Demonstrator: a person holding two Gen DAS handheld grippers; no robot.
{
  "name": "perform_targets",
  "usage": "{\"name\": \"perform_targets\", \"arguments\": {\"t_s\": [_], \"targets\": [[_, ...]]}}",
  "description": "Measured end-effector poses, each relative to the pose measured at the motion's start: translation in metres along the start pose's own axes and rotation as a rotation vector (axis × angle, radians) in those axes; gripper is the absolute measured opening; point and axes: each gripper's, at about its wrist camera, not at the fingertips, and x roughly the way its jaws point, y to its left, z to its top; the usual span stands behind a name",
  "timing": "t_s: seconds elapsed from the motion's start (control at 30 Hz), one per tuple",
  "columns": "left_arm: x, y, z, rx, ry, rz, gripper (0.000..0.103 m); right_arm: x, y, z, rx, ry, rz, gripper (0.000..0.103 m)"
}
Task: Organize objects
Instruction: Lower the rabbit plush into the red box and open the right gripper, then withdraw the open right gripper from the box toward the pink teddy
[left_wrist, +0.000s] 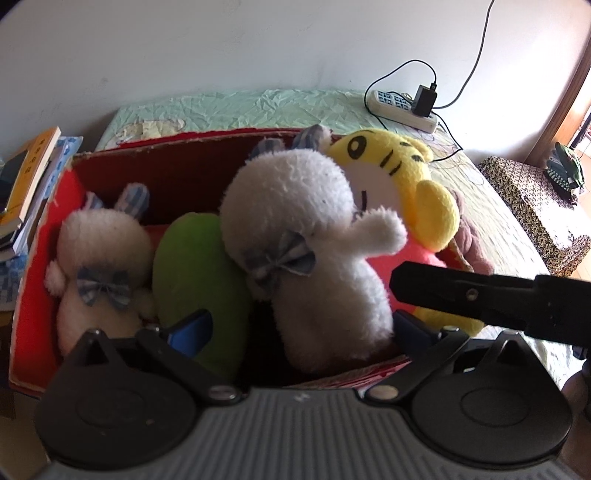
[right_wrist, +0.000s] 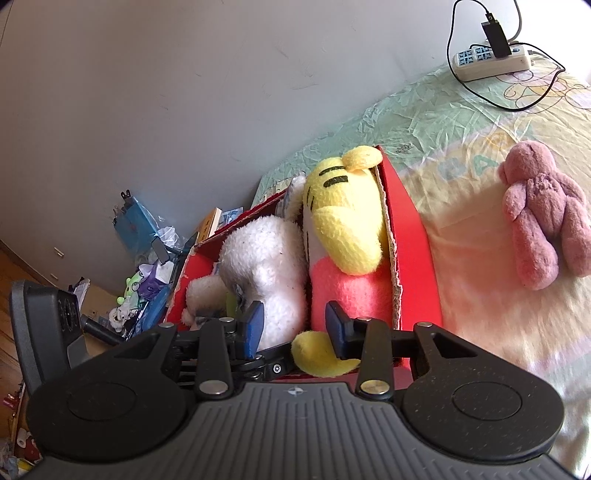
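Observation:
A red cardboard box (left_wrist: 31, 280) on the bed holds several plush toys: a small white bunny (left_wrist: 99, 258), a green plush (left_wrist: 195, 269), a large white bunny (left_wrist: 314, 236) and a yellow tiger in pink (left_wrist: 402, 177). My left gripper (left_wrist: 299, 325) is open, its fingers on either side of the large bunny's base. My right gripper (right_wrist: 293, 328) is open over the box's near end, between the large bunny (right_wrist: 266, 273) and the tiger (right_wrist: 343, 236). The right gripper's finger also shows in the left wrist view (left_wrist: 461, 291). A pink plush (right_wrist: 543, 218) lies on the bed outside the box (right_wrist: 413, 236).
A power strip (left_wrist: 402, 107) with a charger and cables lies at the bed's far side by the wall. Books (left_wrist: 26, 184) are stacked left of the box. Clutter (right_wrist: 144, 280) covers the floor beside the bed. A patterned stool (left_wrist: 532, 206) stands to the right.

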Motion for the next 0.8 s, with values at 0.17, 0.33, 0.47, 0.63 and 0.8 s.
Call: {"name": "perform_targets", "arguments": {"t_s": [0.17, 0.33, 0.47, 0.63, 0.8], "targets": [[-0.002, -0.007, 0.001, -0.001, -0.01, 0.064, 0.102, -0.001, -0.007, 0.008, 0.015, 0.03, 0.042, 0.038], [-0.014, -0.012, 0.005, -0.029, -0.044, 0.117, 0.102, -0.007, -0.011, 0.018, -0.003, 0.064, 0.095, 0.04], [-0.019, -0.021, 0.004, -0.06, -0.062, 0.168, 0.102, -0.012, -0.016, 0.027, -0.022, 0.092, 0.133, 0.043], [-0.027, -0.04, 0.005, -0.084, -0.081, 0.241, 0.101, -0.023, -0.028, 0.038, -0.045, 0.12, 0.181, 0.043], [-0.046, -0.057, 0.008, -0.13, -0.124, 0.26, 0.102, -0.035, -0.043, 0.048, -0.056, 0.139, 0.227, 0.043]]}}
